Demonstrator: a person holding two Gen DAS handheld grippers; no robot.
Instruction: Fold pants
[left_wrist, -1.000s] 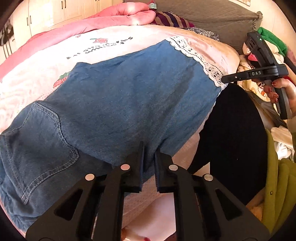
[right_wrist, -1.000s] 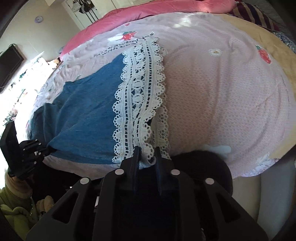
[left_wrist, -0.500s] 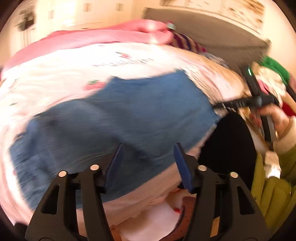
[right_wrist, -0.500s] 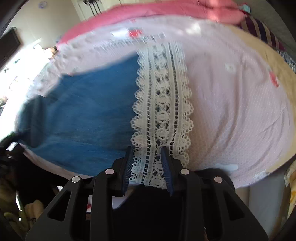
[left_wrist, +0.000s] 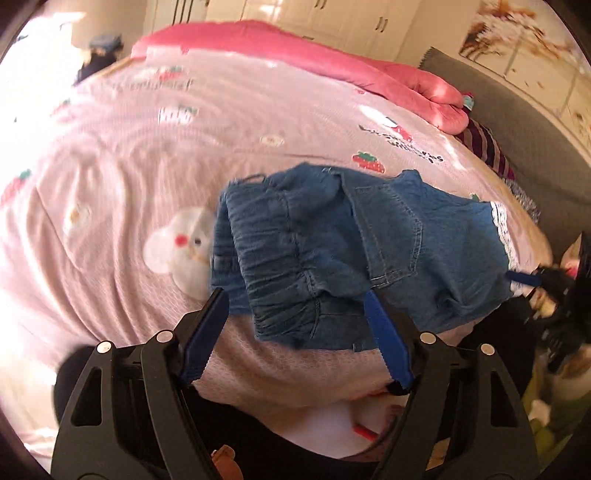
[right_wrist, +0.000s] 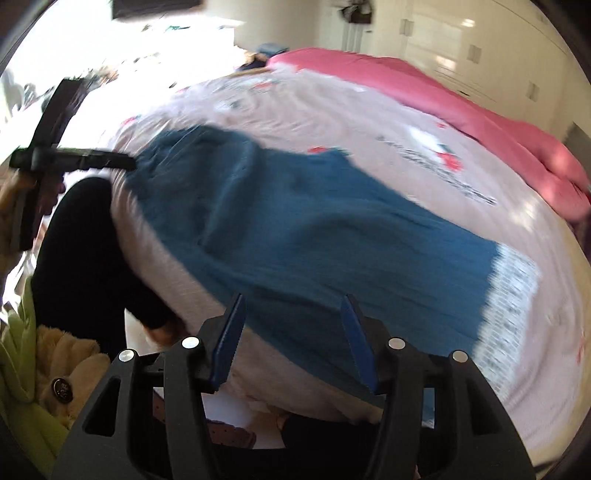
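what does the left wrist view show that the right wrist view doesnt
Only the left wrist view: the pants' gathered elastic waistband and back pocket in sharp detail, a white cartoon print on the sheet, and a striped cushion.
Only the right wrist view: a green sleeve with a brass button.
Both: the denim pants with white lace hem on the pink bedsheet, and both grippers, left and right, jaws opening, nothing pinched.
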